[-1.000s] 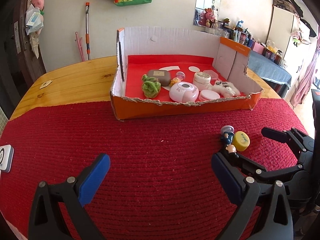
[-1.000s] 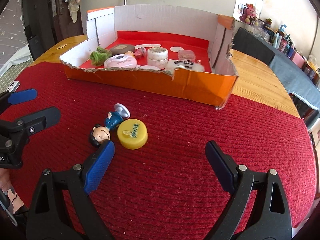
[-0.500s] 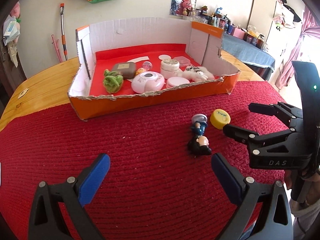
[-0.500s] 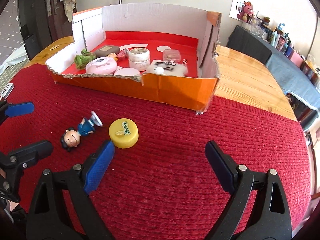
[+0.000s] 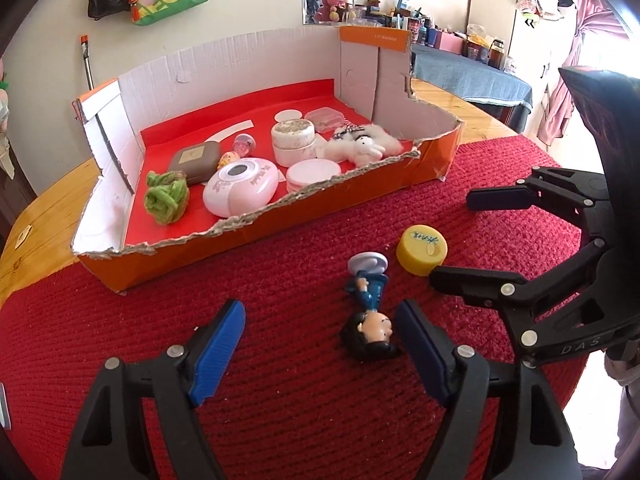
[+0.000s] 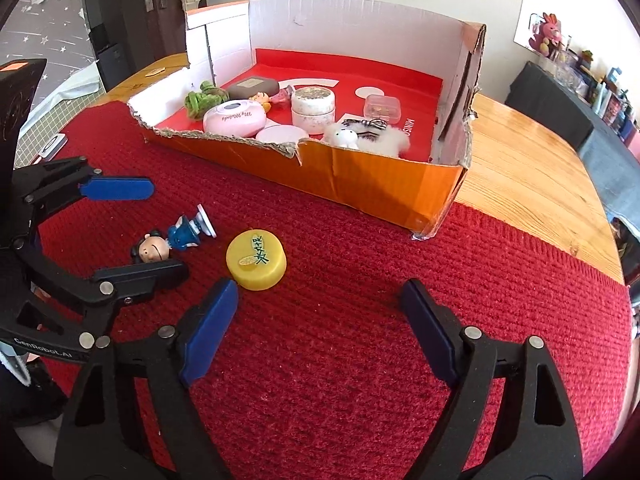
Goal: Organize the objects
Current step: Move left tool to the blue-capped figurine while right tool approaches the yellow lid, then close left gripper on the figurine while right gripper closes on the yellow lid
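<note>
A wooden table (image 5: 48,208) carries a red woven mat (image 5: 280,400), and on the mat's far part stands a torn orange cardboard box (image 5: 280,220) holding a pink oval case (image 5: 240,188), a green knitted piece (image 5: 166,200), a brown case (image 5: 196,160), a cream jar (image 5: 292,140) and a white plush toy (image 5: 364,144).

On the mat in front of the box lie a small figurine (image 5: 370,312), on its back, and a yellow cap (image 5: 422,248) just beside its base.

The left gripper (image 5: 320,344) has its jaws closing with the figurine's head just inside its right finger, untouched. The right gripper (image 6: 316,328) is also closing on bare mat; the cap lies just beyond its left fingertip.

Against one second ago, the left gripper has swung across to the figurine, formerly outside its span.
</note>
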`<state>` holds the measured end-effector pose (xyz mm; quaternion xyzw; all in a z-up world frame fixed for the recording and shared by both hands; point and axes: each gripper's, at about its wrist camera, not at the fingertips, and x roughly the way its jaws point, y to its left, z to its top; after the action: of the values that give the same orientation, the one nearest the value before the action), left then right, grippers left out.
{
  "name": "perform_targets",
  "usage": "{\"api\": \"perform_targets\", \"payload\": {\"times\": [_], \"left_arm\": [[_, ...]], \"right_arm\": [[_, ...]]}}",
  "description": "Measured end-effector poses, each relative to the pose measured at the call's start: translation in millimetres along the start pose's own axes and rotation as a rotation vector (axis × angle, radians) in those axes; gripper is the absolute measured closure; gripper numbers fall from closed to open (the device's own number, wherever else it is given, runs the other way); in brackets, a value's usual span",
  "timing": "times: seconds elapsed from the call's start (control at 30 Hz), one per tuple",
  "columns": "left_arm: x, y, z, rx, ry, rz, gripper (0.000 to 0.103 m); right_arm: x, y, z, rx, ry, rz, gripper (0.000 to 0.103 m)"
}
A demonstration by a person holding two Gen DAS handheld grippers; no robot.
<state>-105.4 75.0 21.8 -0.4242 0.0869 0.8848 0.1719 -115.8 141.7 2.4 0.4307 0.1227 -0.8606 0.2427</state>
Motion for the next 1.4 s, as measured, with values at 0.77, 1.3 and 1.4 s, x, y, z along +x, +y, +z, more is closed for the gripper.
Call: {"api": "perform_targets", "payload": {"times": [0.77,1.3,1.4], "left_arm": [[0.7,-1.6,1.6,0.047,-0.060,-0.165,0.081],[-53.6,13.9,-3.7,0.003,-0.187,-0.148,0.081],[-54.9,15.5,-5.7,-0.002,-0.187,-0.150,0.081]], "right_arm": [[4.5,18.9,11.6,-0.106,-0.045,0.205,0.074],[-44.1,25.3,14.5,-0.027,-0.171,0.178,0.074],[-43.5,25.9,14.1,-0.024,-0.168,0.178,0.074]]}}
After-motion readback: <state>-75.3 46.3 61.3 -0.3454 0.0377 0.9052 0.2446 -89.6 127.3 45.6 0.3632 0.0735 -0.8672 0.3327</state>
